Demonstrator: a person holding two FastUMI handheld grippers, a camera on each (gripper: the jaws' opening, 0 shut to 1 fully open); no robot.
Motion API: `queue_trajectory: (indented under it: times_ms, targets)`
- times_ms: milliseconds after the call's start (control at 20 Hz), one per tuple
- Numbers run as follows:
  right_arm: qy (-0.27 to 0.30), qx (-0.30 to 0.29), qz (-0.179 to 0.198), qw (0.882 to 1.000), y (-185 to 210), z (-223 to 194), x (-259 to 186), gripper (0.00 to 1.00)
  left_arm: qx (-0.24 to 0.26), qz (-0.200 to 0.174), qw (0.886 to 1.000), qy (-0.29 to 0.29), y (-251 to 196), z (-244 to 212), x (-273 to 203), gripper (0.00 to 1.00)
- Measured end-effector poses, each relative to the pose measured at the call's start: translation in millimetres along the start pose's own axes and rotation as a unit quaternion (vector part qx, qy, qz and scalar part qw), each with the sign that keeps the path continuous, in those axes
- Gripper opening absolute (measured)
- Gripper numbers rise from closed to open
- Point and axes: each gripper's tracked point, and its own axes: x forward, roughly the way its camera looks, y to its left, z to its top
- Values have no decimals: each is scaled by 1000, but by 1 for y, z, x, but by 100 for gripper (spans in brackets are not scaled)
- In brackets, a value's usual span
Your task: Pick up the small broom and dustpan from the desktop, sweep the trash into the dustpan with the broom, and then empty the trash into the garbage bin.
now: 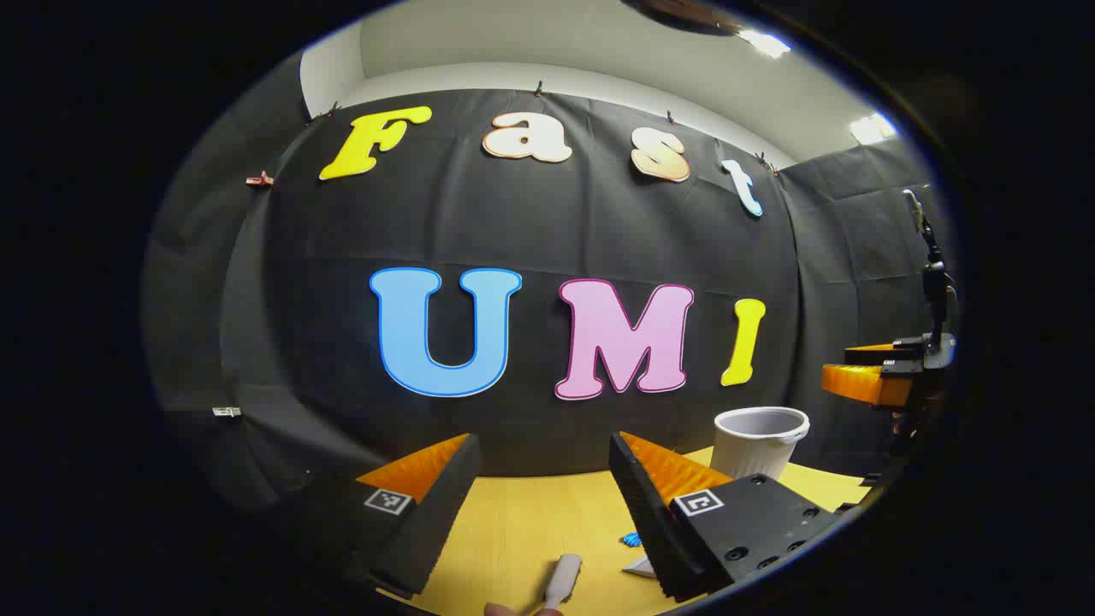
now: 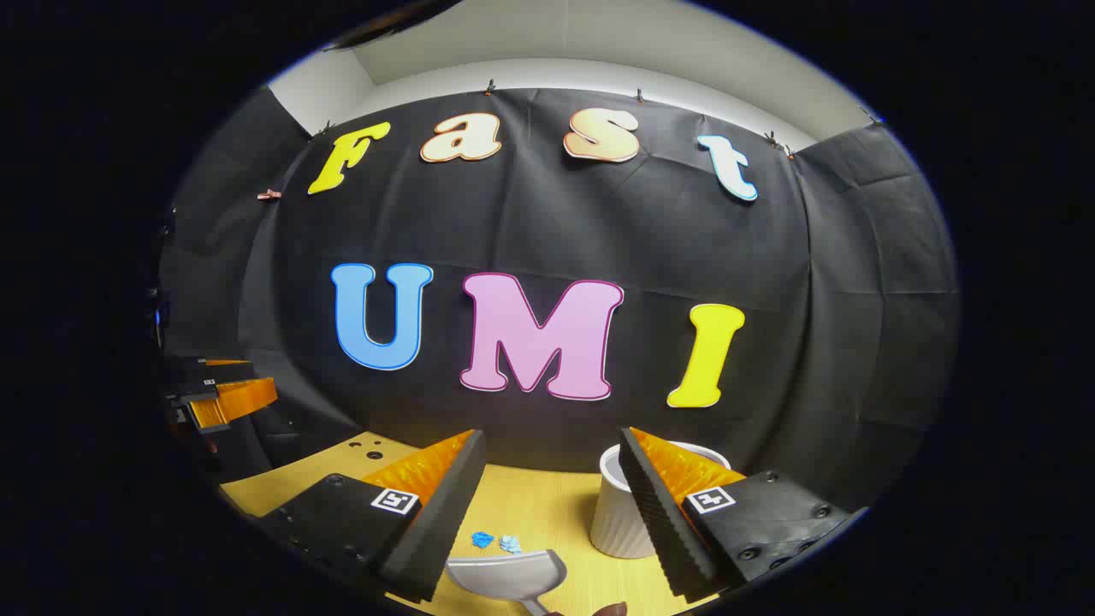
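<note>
In the left gripper view my left gripper (image 1: 545, 441) is open above the yellow desktop (image 1: 513, 530). A pale handle (image 1: 563, 580), apparently the small broom's, lies below and between its fingers, untouched. A blue scrap of trash (image 1: 631, 539) lies by the right finger. The white garbage bin (image 1: 760, 441) stands at the back right. In the right gripper view my right gripper (image 2: 552, 436) is open too. The grey dustpan (image 2: 509, 573) lies on the desktop below its gap. Two blue scraps (image 2: 496, 541) sit just beyond the pan. The bin (image 2: 620, 513) is partly hidden by the right finger.
The other gripper (image 1: 881, 376) hovers at the far right of the left gripper view, and the other one (image 2: 222, 393) at the far left of the right gripper view. A fingertip (image 2: 612, 609) shows at the bottom edge. The black cloth wall closes the back.
</note>
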Motion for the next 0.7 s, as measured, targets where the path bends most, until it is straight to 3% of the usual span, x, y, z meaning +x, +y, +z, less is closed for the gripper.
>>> queue_trajectory:
  times_ms: [450, 700]
  targets:
    - [5, -4, 5, 1000, 0, -3, 14, 97, -3, -11, 1000, 10, -2, -7, 11, 95]
    - [43, -13, 23, 999, 5, -23, 16, 97, 0, -15, 1000, 9, 1, -9, 14, 95]
